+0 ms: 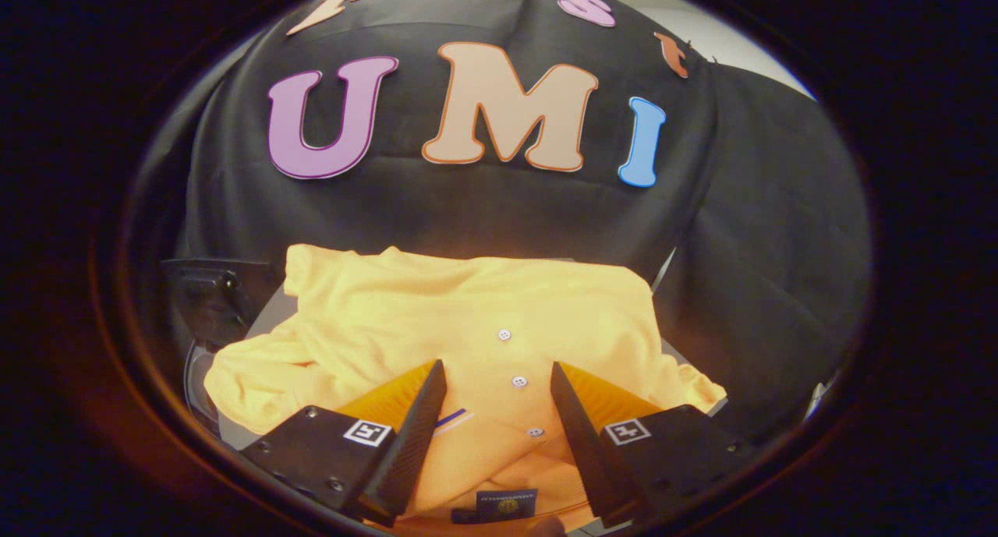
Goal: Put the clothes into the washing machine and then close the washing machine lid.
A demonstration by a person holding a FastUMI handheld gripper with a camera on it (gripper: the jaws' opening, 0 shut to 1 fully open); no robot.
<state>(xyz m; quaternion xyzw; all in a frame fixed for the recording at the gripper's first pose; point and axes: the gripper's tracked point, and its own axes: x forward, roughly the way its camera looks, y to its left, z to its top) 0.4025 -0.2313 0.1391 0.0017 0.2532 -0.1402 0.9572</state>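
Note:
A yellow polo shirt [437, 319] with white buttons lies spread out just ahead of and under my gripper [497, 369]. Its button placket runs between my two fingers and its collar label sits near their base. The fingers stand apart over the cloth, one on each side of the placket, without pressing on it. The gripper is open. To the left, beyond the shirt's sleeve, a dark washing machine part [210, 295] with a curved rim shows; the shirt hides most of what lies under it.
The shirt rests on a grey flat surface [269, 319] that peeks out at its left and right edges. The black booth cloth [499, 210] hangs close behind the shirt and drapes down on the right.

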